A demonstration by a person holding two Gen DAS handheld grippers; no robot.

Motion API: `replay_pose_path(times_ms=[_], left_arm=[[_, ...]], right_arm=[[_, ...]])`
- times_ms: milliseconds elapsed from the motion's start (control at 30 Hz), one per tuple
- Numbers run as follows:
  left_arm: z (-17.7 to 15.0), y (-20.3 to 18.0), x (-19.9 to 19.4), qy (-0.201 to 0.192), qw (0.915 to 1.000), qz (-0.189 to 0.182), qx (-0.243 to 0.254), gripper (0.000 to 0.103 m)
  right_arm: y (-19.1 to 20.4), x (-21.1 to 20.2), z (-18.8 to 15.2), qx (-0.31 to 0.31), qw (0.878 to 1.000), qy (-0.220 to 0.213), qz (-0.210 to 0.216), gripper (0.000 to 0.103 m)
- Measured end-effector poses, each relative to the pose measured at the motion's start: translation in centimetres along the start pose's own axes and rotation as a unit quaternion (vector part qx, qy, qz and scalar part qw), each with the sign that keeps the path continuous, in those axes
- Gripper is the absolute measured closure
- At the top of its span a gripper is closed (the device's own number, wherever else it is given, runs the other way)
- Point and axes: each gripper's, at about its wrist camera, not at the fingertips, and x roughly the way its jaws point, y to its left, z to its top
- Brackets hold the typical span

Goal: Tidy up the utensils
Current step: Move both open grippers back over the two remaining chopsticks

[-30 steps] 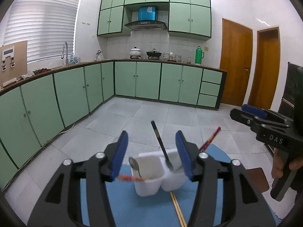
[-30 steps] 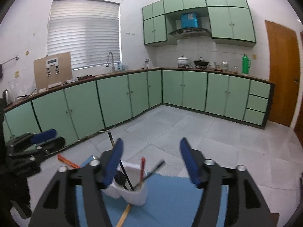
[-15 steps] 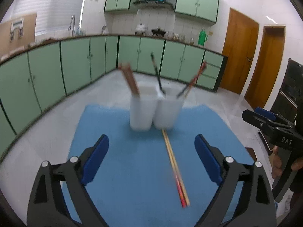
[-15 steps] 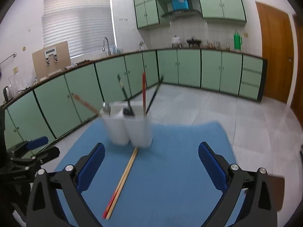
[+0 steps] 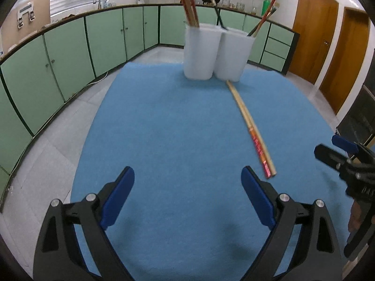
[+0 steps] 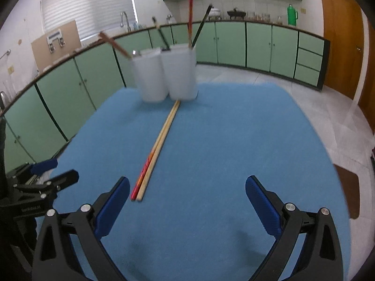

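A white two-cup utensil holder point(image 5: 218, 51) stands at the far end of the blue mat point(image 5: 175, 140); it also shows in the right wrist view point(image 6: 166, 75). Brown chopsticks, a dark utensil and red and black chopsticks stick out of it. A pair of chopsticks with red ends point(image 5: 250, 128) lies on the mat in front of the holder, also in the right wrist view point(image 6: 157, 149). My left gripper point(image 5: 187, 201) is open and empty, low over the mat's near end. My right gripper point(image 6: 187, 208) is open and empty, right of the lying chopsticks.
The mat point(image 6: 222, 152) covers a small table with tiled floor all around. Green kitchen cabinets point(image 5: 70, 53) line the far walls. The right gripper shows at the right edge of the left wrist view point(image 5: 346, 166), the left gripper at the left edge of the right wrist view point(image 6: 35, 187).
Both grippers have opened wide and pulled back and down from the holder toward the mat's near end. The holder now stands farther off, with the lying chopsticks between.
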Motion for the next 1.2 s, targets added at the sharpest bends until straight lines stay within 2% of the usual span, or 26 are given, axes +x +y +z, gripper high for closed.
replay_pose_path(times_ms=[400,667,833,967,1067,1200], left_arm=[[-0.5,2.8,0.3,0.015,0.9993,0.028,-0.019,0.014],[-0.4,3.2,0.0,0.013,0.9994,0.023,-0.025,0.014],[-0.3,2.9,0.1,0.011,0.9995,0.017,-0.025,0.014],[-0.3,2.9,0.0,0.011,0.9995,0.016,-0.024,0.014],[-0.3,3.0,-0.1,0.010,0.9994,0.016,-0.028,0.014],[-0.1,3.0,-0.1,0.008,0.9994,0.017,-0.030,0.014]], right_arm=[[2.2,2.6,-1.3,-0.020,0.999,0.037,-0.021,0.006],[3.2,3.9,-1.2,-0.047,0.997,0.051,-0.045,0.006],[2.8,4.4,-1.4,-0.047,0.995,0.063,-0.068,0.007],[0.9,4.1,-1.3,-0.025,0.993,0.061,-0.093,0.007],[0.3,3.4,-1.3,-0.011,0.996,0.052,-0.071,0.006],[1.4,3.7,-1.5,-0.028,0.996,0.060,-0.059,0.006]])
